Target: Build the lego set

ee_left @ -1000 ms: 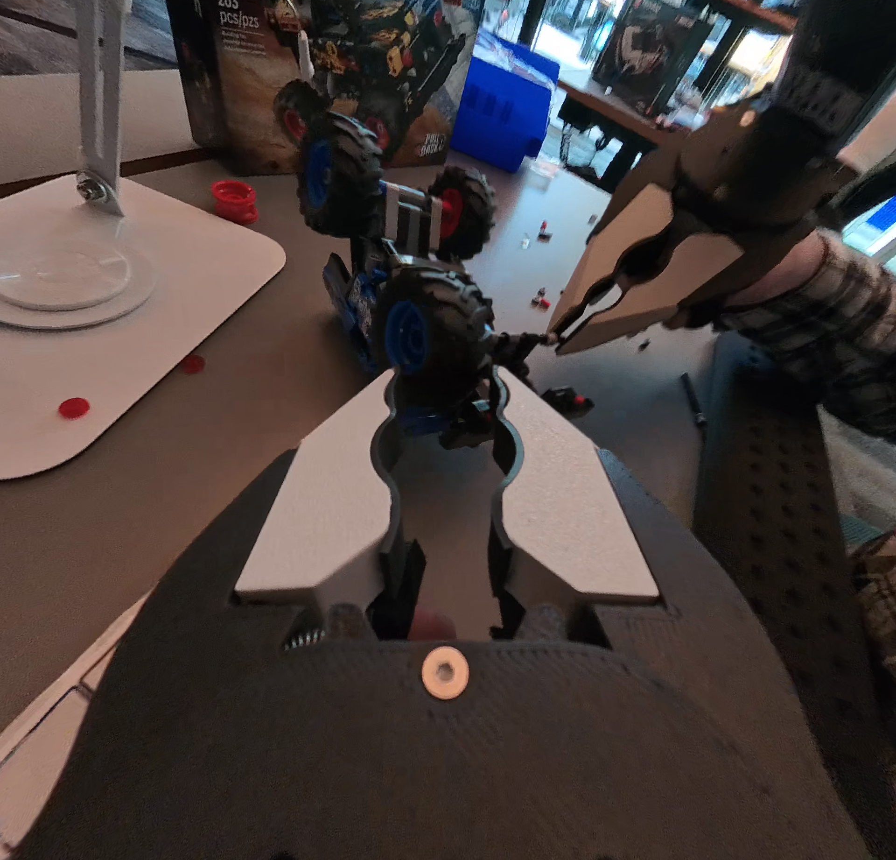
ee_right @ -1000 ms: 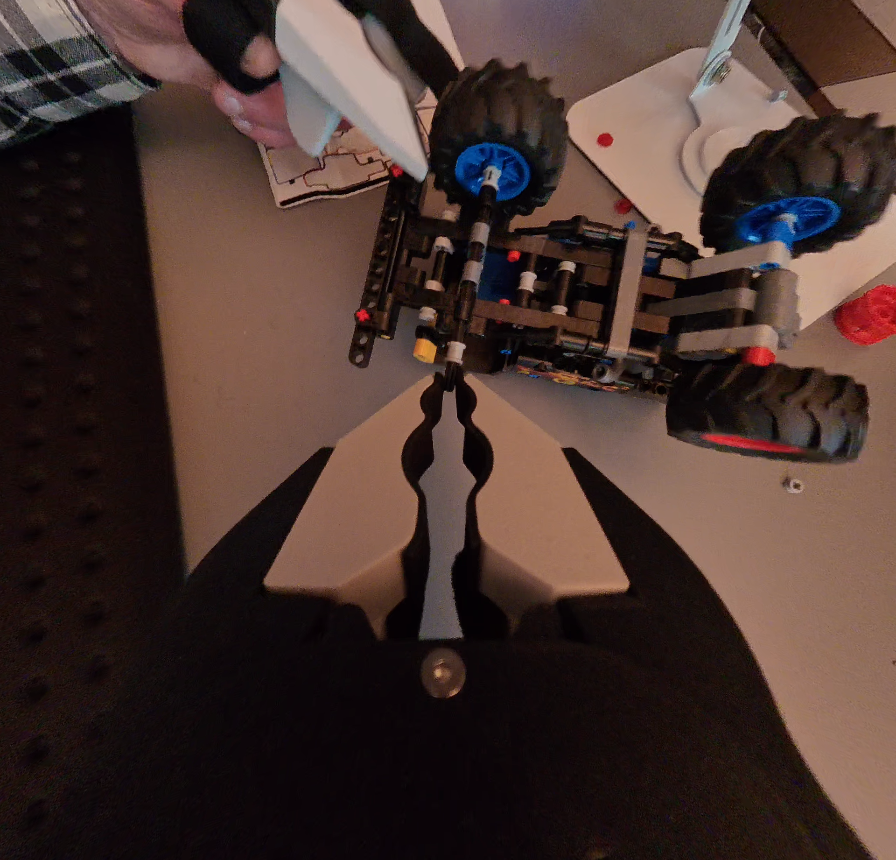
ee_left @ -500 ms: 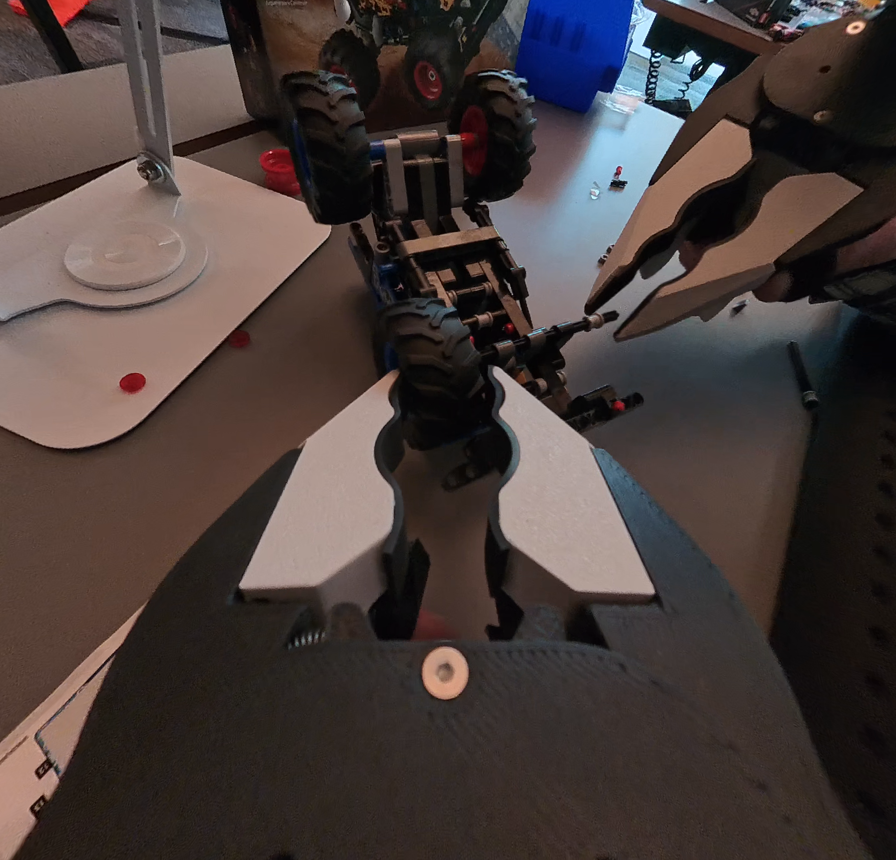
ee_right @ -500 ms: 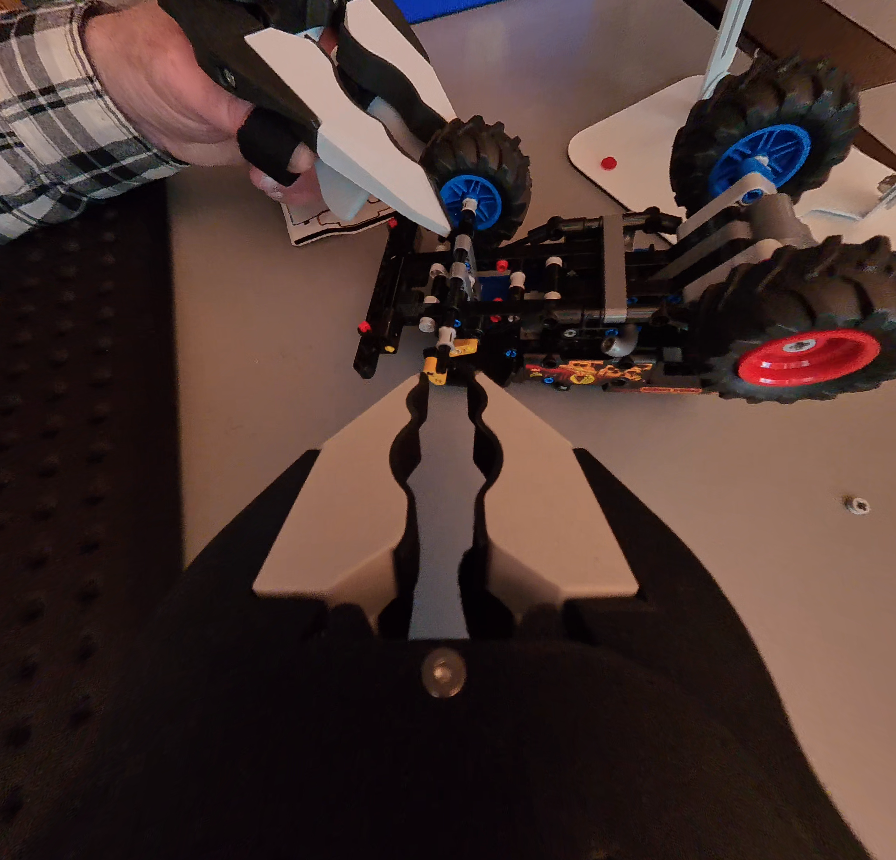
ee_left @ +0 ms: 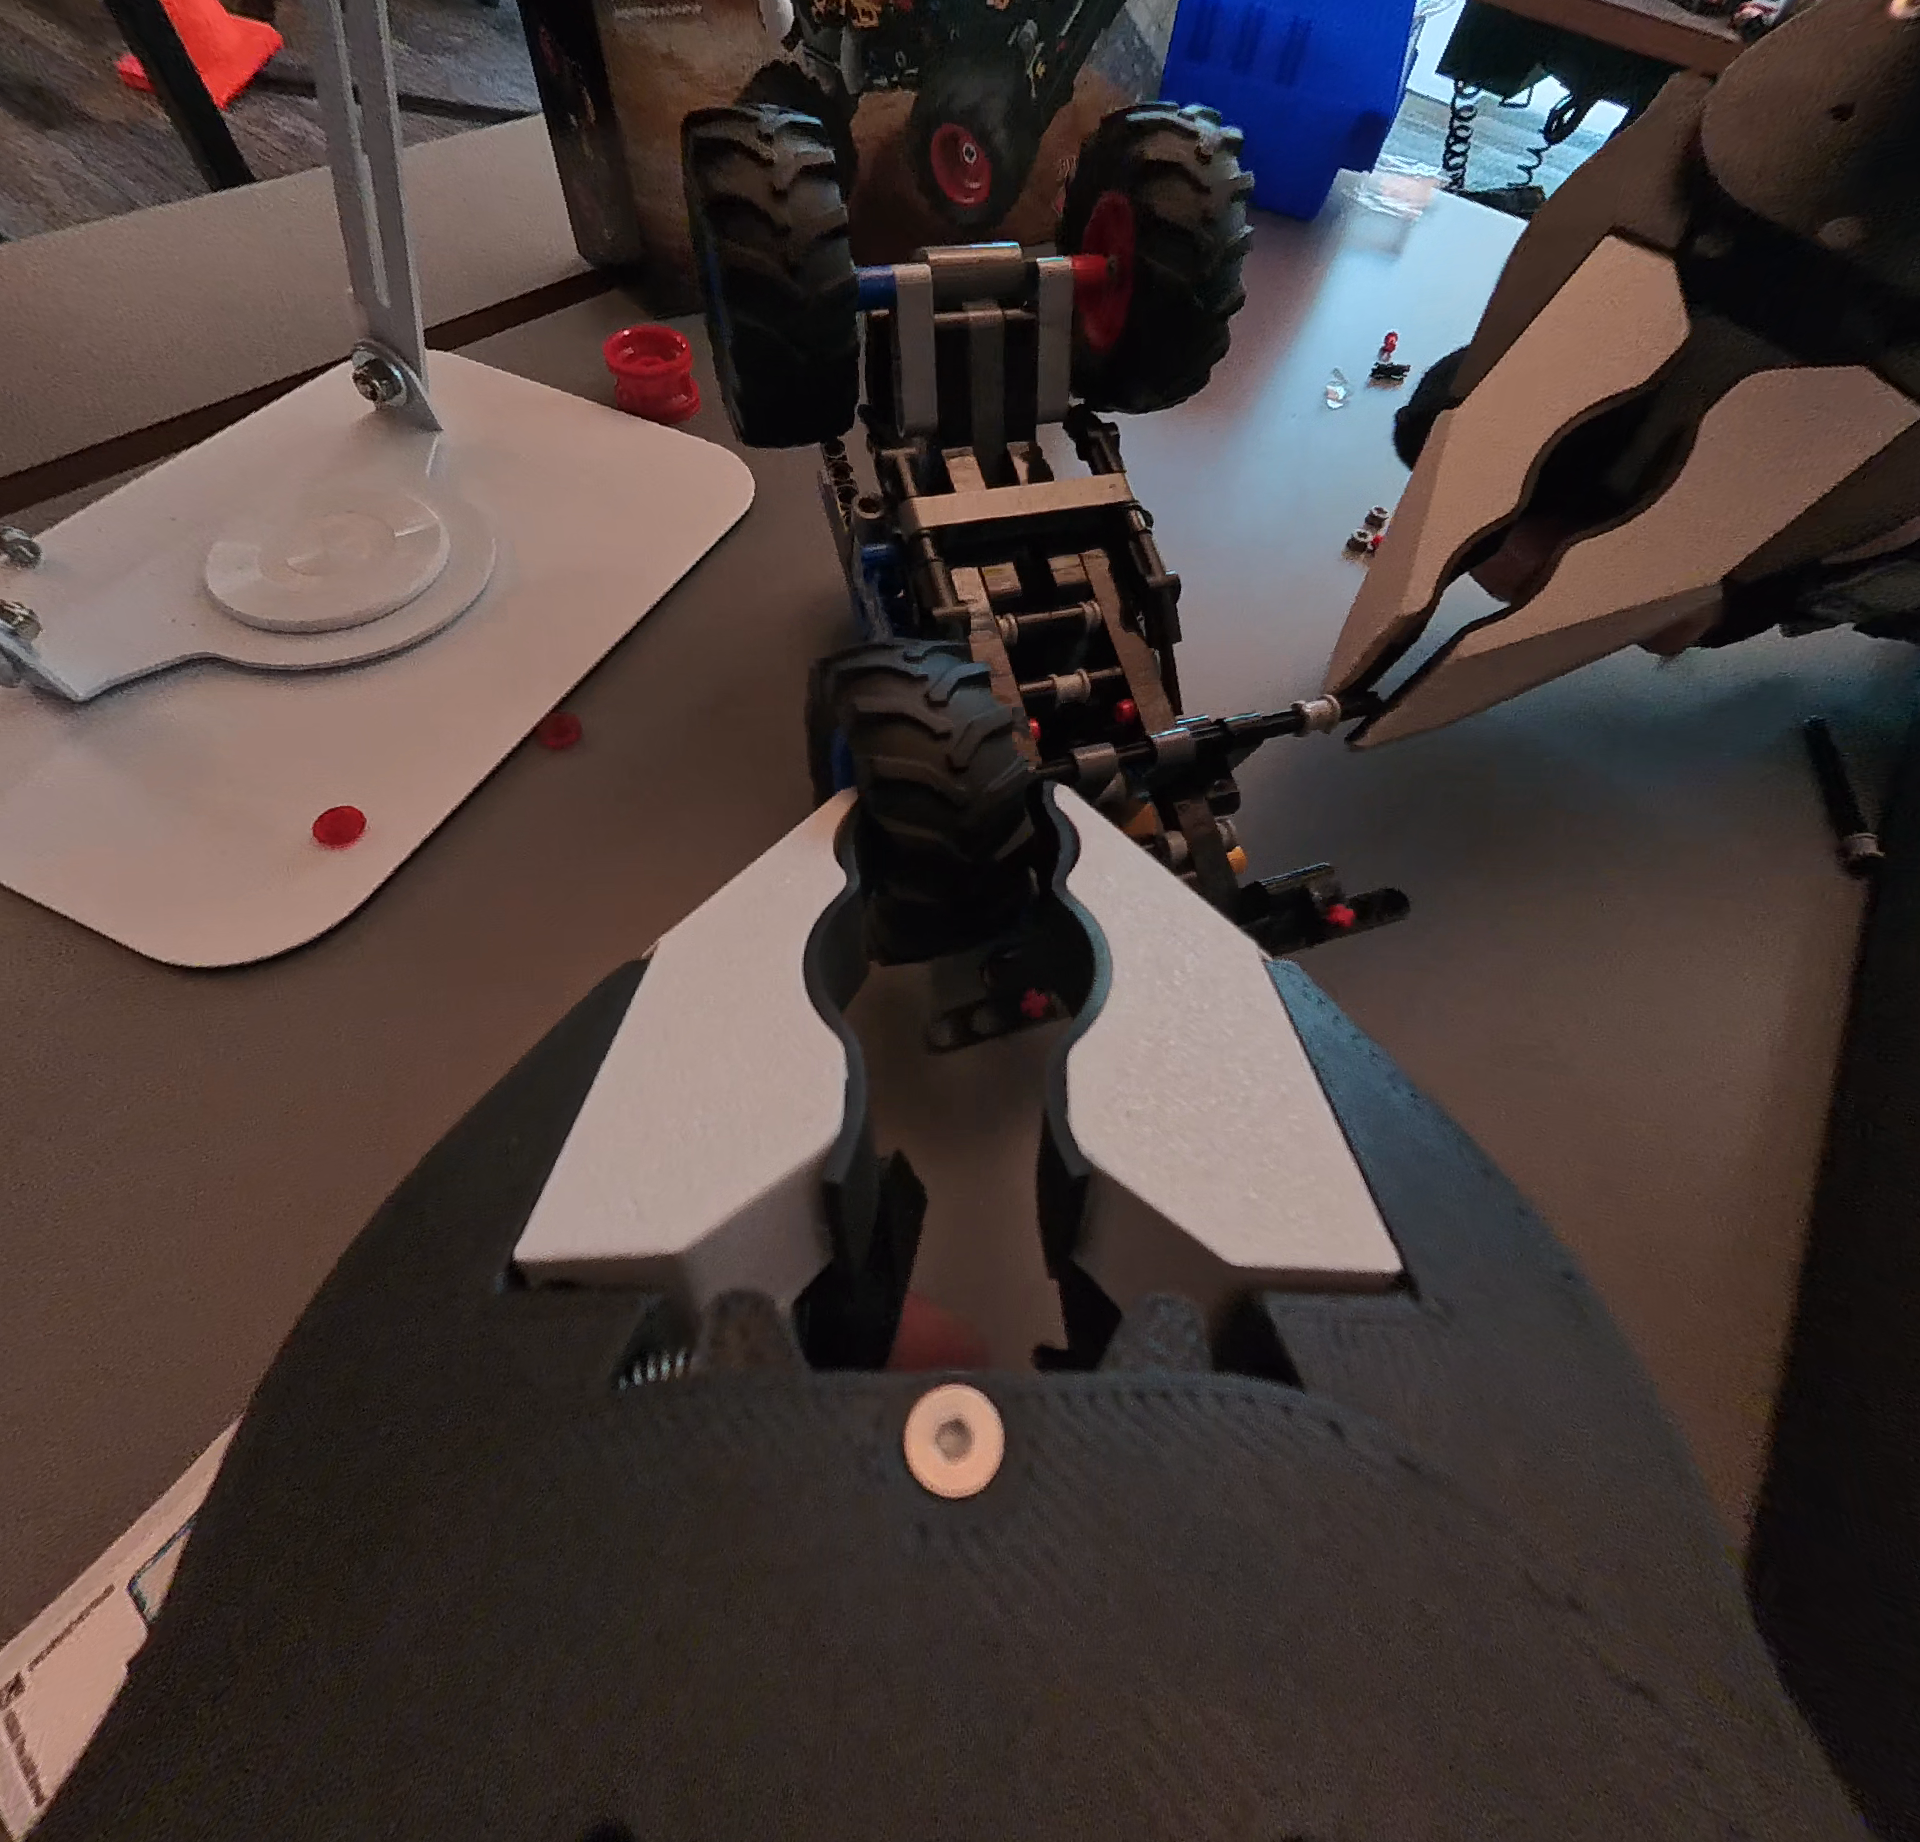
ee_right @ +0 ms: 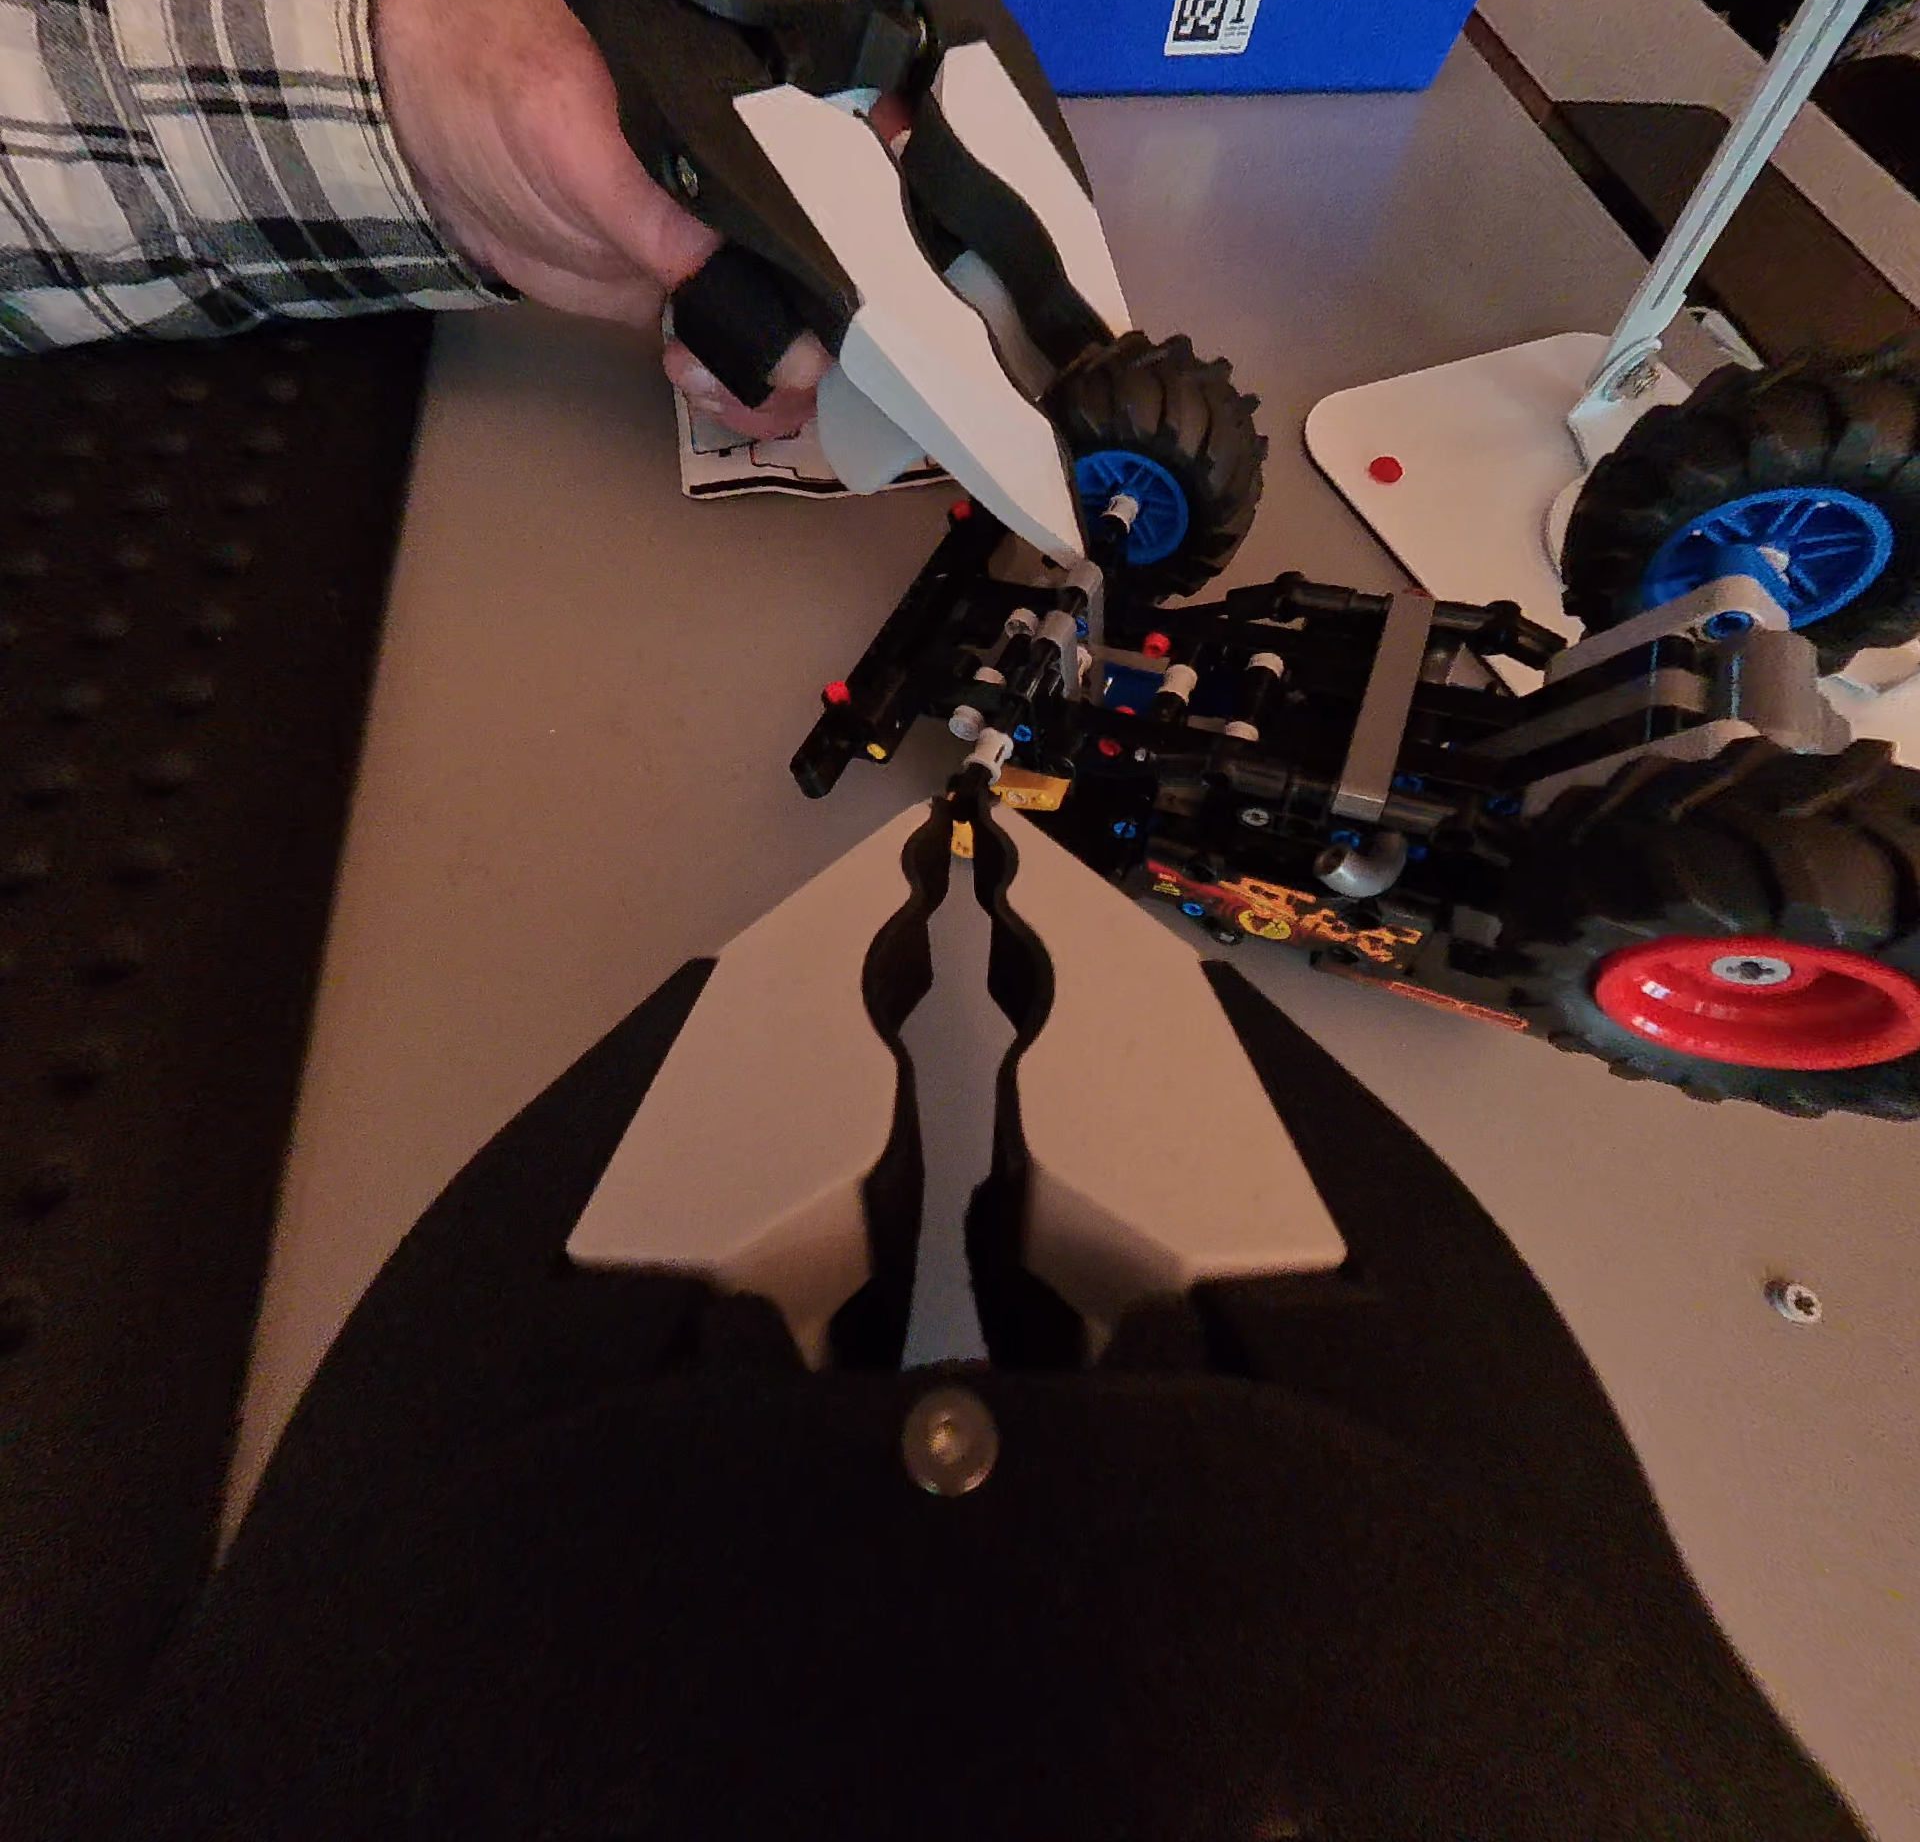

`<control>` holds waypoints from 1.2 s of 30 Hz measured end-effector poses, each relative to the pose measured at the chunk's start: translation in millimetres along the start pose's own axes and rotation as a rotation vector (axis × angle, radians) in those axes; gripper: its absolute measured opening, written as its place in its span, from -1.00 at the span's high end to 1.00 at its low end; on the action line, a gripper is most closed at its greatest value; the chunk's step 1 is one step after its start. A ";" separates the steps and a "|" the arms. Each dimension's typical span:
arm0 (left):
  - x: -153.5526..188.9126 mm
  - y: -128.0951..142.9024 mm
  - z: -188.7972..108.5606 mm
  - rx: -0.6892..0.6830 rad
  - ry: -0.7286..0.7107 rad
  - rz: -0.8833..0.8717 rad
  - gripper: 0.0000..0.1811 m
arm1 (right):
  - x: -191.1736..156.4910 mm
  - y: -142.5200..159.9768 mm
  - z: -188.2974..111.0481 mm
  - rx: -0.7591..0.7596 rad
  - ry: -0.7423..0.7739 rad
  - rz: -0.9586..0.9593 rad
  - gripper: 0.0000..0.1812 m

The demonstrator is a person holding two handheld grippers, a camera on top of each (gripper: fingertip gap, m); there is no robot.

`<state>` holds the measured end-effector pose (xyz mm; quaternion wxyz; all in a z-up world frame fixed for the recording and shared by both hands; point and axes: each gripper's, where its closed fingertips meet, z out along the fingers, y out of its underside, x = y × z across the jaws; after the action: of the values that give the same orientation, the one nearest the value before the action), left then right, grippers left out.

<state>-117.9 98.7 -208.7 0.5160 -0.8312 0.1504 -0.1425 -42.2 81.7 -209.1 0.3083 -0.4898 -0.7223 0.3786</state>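
While the left tool [ee_left: 951, 836] clamps the black knobbly front tyre [ee_left: 925, 753], the bare black axle [ee_left: 1226, 732], pinched by the nearly closed right tool [ee_right: 961, 816], is best pushed straight.

Print on set box [ee_left: 665, 78], blue bin's tag [ee_right: 1216, 5]

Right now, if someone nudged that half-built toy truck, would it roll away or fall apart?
The truck would probably roll crookedly: only three knobby tyres are fitted, and the bare axle sticks out. It might shed pieces, being open black beams pinned together.
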 end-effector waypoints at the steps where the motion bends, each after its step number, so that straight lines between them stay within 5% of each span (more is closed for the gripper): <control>1: -0.5 -0.2 0.1 0.005 -0.004 -0.001 0.67 | 0.6 -1.2 -0.3 0.006 0.008 0.004 0.99; 24: 5.1 2.0 4.6 0.007 0.010 -0.006 0.69 | 6.9 2.6 0.7 0.003 0.087 0.033 1.00; 36: 28.5 -18.1 2.9 0.014 -0.061 0.252 0.69 | -4.3 26.7 -0.2 -0.095 0.065 0.055 0.98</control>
<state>-88.8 97.4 -191.3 0.5400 -0.8059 0.2370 -0.0522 -27.9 84.0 -232.0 0.2977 -0.5355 -0.7153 0.3360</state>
